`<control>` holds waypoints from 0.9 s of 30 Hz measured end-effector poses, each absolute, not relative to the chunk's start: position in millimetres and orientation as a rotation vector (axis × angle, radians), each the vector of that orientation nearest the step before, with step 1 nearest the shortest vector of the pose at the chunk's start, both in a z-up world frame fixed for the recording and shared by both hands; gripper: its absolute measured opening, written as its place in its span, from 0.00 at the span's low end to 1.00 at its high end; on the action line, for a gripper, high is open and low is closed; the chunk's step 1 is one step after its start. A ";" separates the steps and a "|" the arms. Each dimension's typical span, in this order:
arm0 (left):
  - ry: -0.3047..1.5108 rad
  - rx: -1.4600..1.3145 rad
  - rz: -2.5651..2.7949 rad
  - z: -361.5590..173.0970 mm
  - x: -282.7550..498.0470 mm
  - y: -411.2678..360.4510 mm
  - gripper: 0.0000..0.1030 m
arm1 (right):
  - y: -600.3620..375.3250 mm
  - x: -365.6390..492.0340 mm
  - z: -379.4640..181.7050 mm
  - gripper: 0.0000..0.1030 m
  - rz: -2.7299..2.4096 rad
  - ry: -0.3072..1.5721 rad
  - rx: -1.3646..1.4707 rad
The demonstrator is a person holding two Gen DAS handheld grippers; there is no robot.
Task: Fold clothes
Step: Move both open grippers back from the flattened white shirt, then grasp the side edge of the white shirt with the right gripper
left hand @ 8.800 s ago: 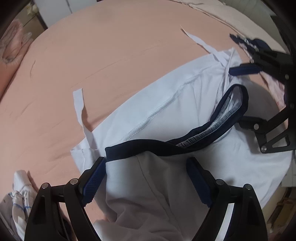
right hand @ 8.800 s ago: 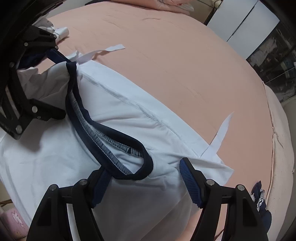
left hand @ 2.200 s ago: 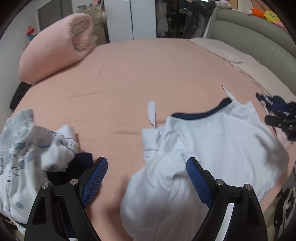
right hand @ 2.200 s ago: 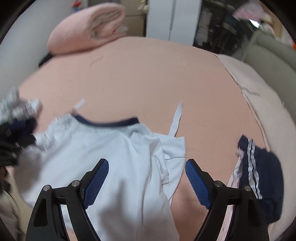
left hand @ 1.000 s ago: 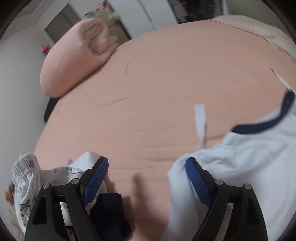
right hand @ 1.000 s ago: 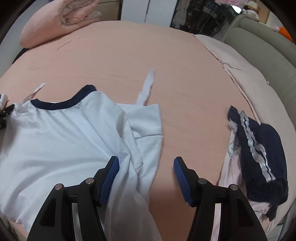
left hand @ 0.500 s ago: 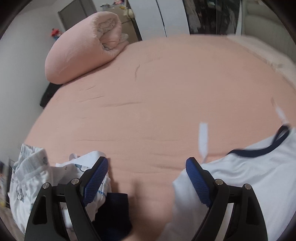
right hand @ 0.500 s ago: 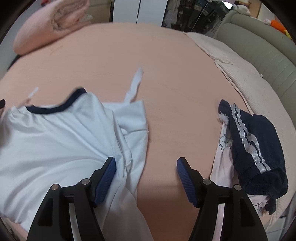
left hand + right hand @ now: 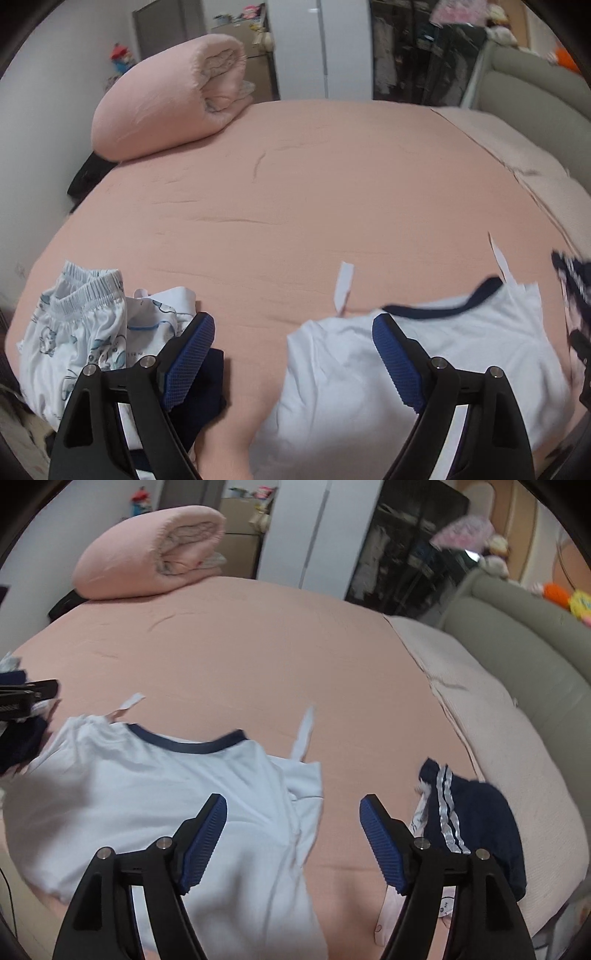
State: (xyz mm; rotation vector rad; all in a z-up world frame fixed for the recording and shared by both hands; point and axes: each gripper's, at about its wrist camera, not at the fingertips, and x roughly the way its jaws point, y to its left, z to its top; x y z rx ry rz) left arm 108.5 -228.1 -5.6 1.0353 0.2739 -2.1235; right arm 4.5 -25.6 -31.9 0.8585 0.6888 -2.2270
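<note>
A white top with a navy neckband (image 9: 461, 350) (image 9: 147, 786) lies spread on the pink bed (image 9: 295, 192) (image 9: 258, 646), two white ties sticking out past its neck. My left gripper (image 9: 291, 362) is open above the top's left edge, nothing between its blue pads. My right gripper (image 9: 293, 838) hovers over the top's right edge with its jaws opening; no cloth is pinched between them. The left gripper's tip (image 9: 29, 698) shows at the left edge of the right wrist view.
A heap of printed white and navy clothes (image 9: 85, 332) lies at the bed's near left. Navy shorts with white stripes (image 9: 469, 819) lie at the near right. A rolled pink quilt (image 9: 166, 96) (image 9: 147, 546) sits at the far left; a grey headboard (image 9: 517, 638) curves along the right.
Both grippers rose and tilted up, so more of the bed and room shows. The right gripper's jaws spread wider. The white top stayed flat on the bed.
</note>
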 end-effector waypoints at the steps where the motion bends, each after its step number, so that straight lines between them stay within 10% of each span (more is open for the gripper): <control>1: 0.251 1.044 -2.127 -6.0 108.2 -223.5 0.85 | -28.1 9.1 -30.7 0.72 -2.214 0.697 0.845; 27: 0.498 1.219 -2.055 -50.4 191.3 -196.5 0.85 | -67.1 178.7 -81.8 0.72 -1.911 1.239 0.354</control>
